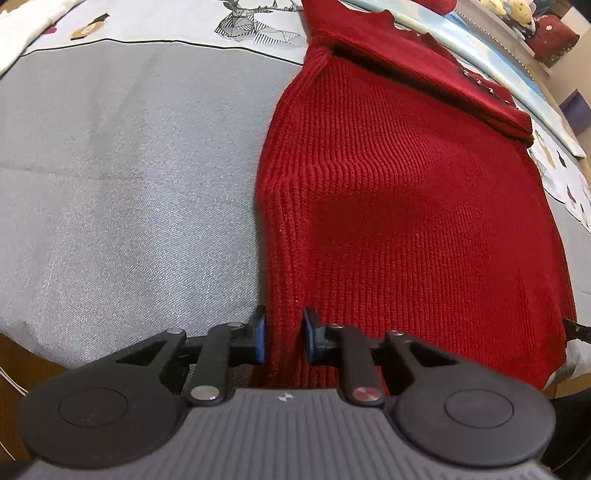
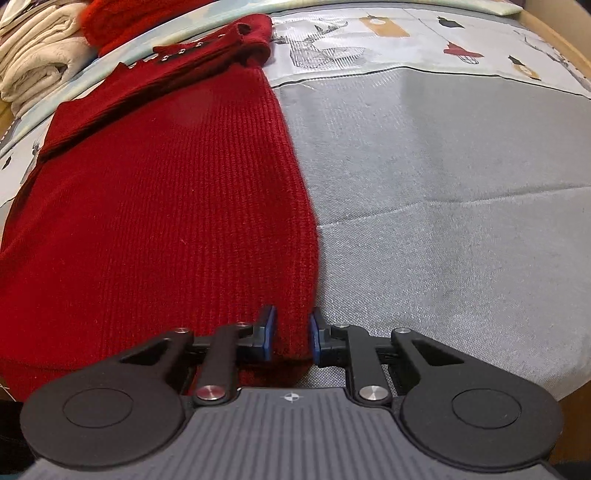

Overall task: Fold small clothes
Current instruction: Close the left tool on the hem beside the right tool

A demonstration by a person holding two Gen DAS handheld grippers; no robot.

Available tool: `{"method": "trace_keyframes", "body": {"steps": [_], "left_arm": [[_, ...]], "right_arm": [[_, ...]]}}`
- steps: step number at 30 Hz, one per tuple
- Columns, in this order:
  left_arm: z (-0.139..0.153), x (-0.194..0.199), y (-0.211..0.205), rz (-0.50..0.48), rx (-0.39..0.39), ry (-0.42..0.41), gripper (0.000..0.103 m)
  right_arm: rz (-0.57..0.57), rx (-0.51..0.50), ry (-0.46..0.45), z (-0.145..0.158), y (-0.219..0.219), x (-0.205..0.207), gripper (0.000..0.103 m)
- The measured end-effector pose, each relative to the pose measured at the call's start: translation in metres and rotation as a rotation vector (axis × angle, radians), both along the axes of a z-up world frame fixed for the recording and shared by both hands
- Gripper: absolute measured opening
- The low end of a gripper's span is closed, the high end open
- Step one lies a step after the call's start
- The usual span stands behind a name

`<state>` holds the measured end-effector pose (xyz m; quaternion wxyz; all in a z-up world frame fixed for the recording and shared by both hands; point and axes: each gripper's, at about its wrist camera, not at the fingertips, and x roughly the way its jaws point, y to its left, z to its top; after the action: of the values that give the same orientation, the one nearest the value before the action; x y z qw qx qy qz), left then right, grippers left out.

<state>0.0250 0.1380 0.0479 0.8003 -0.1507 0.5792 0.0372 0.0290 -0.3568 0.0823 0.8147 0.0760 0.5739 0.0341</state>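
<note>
Left wrist view: left gripper (image 1: pixel 283 334) & right gripper (image 2: pixel 292 334) each pinch sweater (image 1: pixel 406 192) hem corners; sleeves folded in; bottom-to-top fold left.

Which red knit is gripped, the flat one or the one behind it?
The flat ribbed sweater: both grippers pinch its near hem. The fuzzier red knit beside the cream towels lies untouched.

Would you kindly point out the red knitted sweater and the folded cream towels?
red knitted sweater (image 1: pixel 406 206): left wrist view, ribbed body.
folded cream towels (image 2: pixel 33 70): right wrist view, stacked folds, upper left.
</note>
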Motion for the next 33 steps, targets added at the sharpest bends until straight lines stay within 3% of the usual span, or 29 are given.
{"method": "trace_keyframes", "body": {"steps": [10, 18, 29, 33], "left_arm": [[-0.001, 0.001, 0.001, 0.007, -0.004, 0.002, 0.024], [-0.001, 0.000, 0.004, 0.022, -0.011, 0.003, 0.024], [-0.002, 0.001, 0.002, 0.012, -0.001, 0.003, 0.023], [-0.001, -0.001, -0.002, 0.002, 0.017, -0.010, 0.015]], "right_arm": [[0.018, -0.011, 0.005, -0.002, 0.003, 0.000, 0.032], [0.001, 0.013, -0.009, 0.001, -0.004, -0.002, 0.017], [0.012, -0.009, 0.000, -0.001, 0.001, -0.001, 0.020], [-0.001, 0.000, -0.010, 0.002, 0.000, 0.000, 0.017]]}}
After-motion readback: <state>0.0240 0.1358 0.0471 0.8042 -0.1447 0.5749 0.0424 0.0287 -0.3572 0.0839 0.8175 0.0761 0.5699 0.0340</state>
